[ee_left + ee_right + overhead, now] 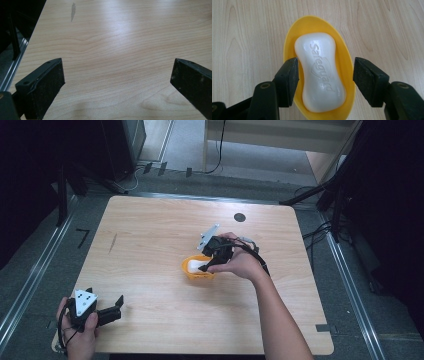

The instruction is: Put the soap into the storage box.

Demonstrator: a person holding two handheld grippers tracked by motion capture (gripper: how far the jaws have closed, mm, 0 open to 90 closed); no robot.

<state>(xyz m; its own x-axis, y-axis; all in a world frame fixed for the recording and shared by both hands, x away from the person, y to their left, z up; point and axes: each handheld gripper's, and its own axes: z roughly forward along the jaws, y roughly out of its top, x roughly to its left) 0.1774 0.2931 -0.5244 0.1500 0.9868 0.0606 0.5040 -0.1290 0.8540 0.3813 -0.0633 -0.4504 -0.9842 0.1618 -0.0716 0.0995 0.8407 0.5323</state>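
Near the frame's centre, my right hand-held gripper [325, 75] stands spread around the soap [320, 72] lying in the yellow dish [289, 42] on the worktop [150, 235]; release seems done, so lifting clear comes next.

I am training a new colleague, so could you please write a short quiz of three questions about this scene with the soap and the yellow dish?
1. True or false: the white soap bar lies inside the yellow dish.
2. Multiple choice: how do the jaws of the right tool stand? A) pressed on the soap; B) on either side of the soap, apart from it; C) far from the dish, over bare wood.
3. Open question: what is between the jaws of the left tool?

Key
1. True.
2. B.
3. Nothing; there is just the bare wooden table under the open jaws.
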